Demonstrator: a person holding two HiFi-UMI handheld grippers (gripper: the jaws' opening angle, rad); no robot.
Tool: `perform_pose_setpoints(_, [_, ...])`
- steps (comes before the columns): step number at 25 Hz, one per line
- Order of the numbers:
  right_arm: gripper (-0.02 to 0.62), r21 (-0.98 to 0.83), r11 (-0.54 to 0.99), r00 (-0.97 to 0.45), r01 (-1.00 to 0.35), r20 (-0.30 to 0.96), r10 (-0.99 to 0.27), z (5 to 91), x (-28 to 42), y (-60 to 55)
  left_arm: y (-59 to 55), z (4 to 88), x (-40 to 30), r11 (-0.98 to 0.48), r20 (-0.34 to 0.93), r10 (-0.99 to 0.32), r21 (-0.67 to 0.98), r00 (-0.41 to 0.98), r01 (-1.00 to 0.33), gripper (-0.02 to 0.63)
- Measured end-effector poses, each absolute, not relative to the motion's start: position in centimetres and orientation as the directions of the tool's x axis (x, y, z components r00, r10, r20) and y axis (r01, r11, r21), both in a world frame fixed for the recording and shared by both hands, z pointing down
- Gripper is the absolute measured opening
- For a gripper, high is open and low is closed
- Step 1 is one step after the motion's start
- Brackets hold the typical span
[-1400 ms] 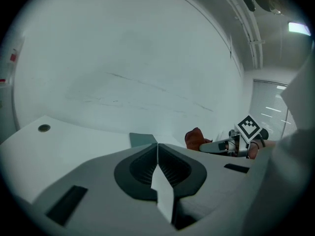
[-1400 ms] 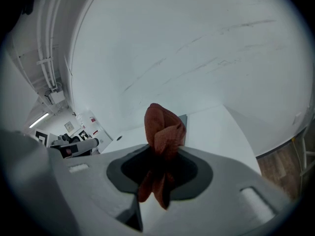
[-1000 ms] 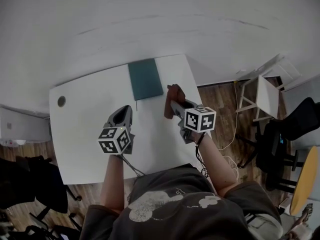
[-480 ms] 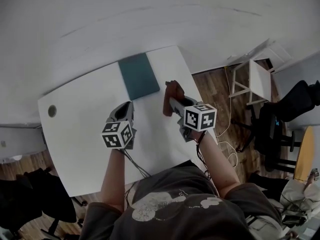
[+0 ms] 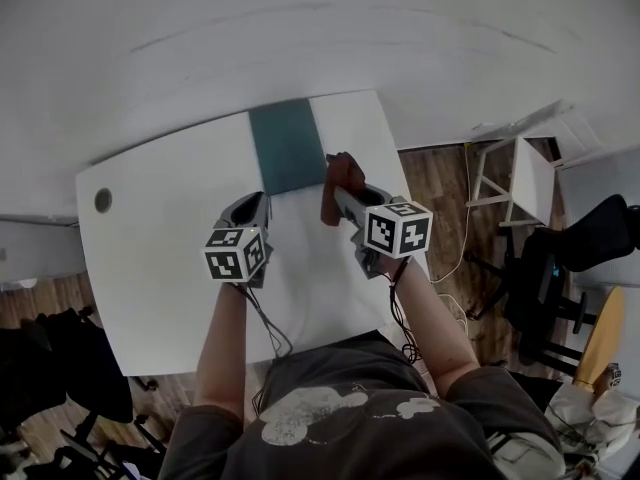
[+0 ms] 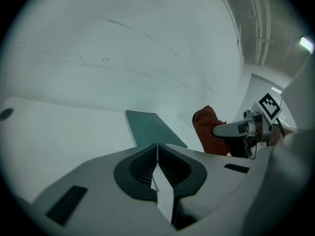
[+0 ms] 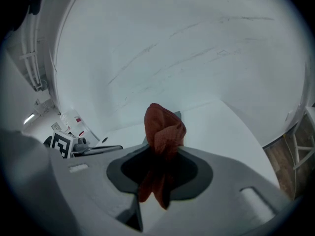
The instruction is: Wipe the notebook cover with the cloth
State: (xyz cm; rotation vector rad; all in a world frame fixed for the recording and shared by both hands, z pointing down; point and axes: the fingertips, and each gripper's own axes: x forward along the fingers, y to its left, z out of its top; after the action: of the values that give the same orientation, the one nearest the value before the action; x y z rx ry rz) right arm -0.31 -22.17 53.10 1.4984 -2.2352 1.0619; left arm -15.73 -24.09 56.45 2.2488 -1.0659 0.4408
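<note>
A dark teal notebook [image 5: 287, 146] lies flat at the far edge of the white table [image 5: 160, 258]; the left gripper view shows the notebook [image 6: 152, 128] just ahead of the jaws. My right gripper [image 5: 338, 190] is shut on a rust-red cloth [image 5: 340, 180], bunched and hanging, held above the table beside the notebook's right near corner. The cloth [image 7: 162, 136] sticks up between the jaws in the right gripper view. My left gripper [image 5: 252, 211] is shut on nothing, just short of the notebook's near edge.
A round cable hole [image 5: 103, 200] is in the table's left part. To the right, off the table, stand a white stool [image 5: 520, 183] and a dark office chair [image 5: 570, 268] on a wood floor. A white wall [image 5: 300, 38] runs behind the table.
The right gripper has carried the cloth slightly forward toward the notebook's right edge. The left gripper has stayed near the notebook's near edge. The head camera shifted.
</note>
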Motion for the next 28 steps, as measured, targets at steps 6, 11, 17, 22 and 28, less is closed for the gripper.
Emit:
perform_pose_setpoints(6, [0.107, -0.448, 0.258, -0.490, -0.856, 0.547, -0.679, 53.4, -0.5, -24.4, -25.3, 58.2, -14.6, -0.467, 0.581, -0.568, 0.356, 0.583, -0.810, 0.005])
perform_pose_setpoints(11, [0.107, -0.461, 0.290, -0.523, -0.839, 0.534, -0.664, 53.5, -0.1, -26.1, -26.0, 59.5, -14.0, -0.441, 0.616, -0.562, 0.342, 0.552, -0.830, 0.005])
perform_pose_setpoints(17, [0.107, -0.473, 0.315, -0.551, -0.822, 0.524, -0.650, 53.9, 0.2, -28.2, -26.4, 60.9, -13.6, -0.423, 0.666, -0.552, 0.295, 0.502, -0.857, 0.005])
perform_pose_setpoints(22, [0.107, -0.485, 0.342, -0.578, -0.805, 0.509, -0.637, 53.9, -0.6, -29.5, -26.7, 61.4, -13.5, -0.416, 0.680, -0.549, 0.281, 0.485, -0.865, 0.005])
perform_pose_setpoints(28, [0.107, -0.481, 0.377, -0.601, -0.792, 0.504, -0.619, 53.9, -1.4, -31.3, -27.0, 62.1, -13.5, -0.393, 0.692, -0.549, 0.282, 0.470, -0.875, 0.005])
